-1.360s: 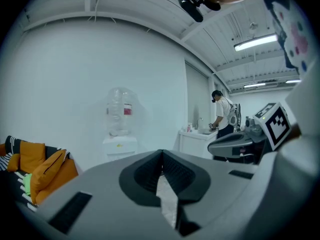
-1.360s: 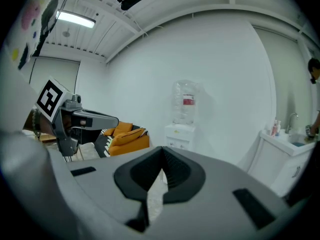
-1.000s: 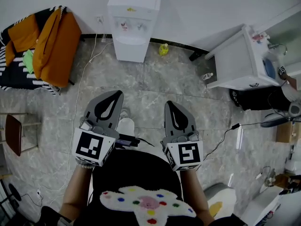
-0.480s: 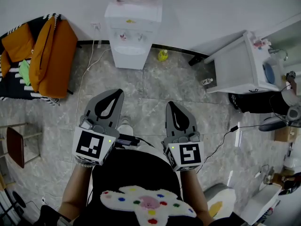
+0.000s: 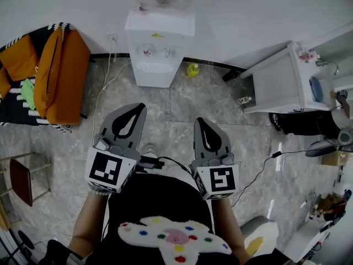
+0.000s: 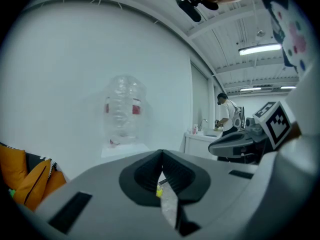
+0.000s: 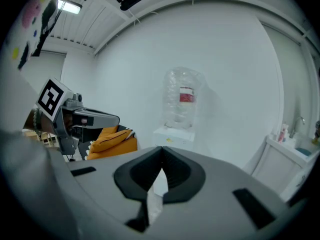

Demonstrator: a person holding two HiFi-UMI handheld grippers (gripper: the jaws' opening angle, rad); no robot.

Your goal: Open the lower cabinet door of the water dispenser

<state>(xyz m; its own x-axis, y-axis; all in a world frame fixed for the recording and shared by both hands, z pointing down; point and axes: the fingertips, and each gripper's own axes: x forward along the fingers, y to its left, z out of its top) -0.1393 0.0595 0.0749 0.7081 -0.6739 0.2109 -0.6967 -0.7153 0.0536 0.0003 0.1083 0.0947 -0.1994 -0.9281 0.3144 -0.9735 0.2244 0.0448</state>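
The water dispenser [image 5: 159,37] stands on the floor [image 5: 220,109] against the white wall [image 5: 248,15]. It is straight ahead of both hand-held grippers and well apart from them. Its lower cabinet door [image 5: 155,77] is the white front under the taps [image 5: 156,52]. The door is probably light, stiff, smooth plastic on a hinge, so a small pull should swing it. No handle shows from here, so a side edge or a little notch is likely the place to grab. The left hand-held gripper [image 5: 135,109] and the right hand-held gripper [image 5: 199,122] are both squeezed closed with nothing in them. The person [image 5: 160,203] holds them side by side in front of the body, pointing at the dispenser and tipped a little down.
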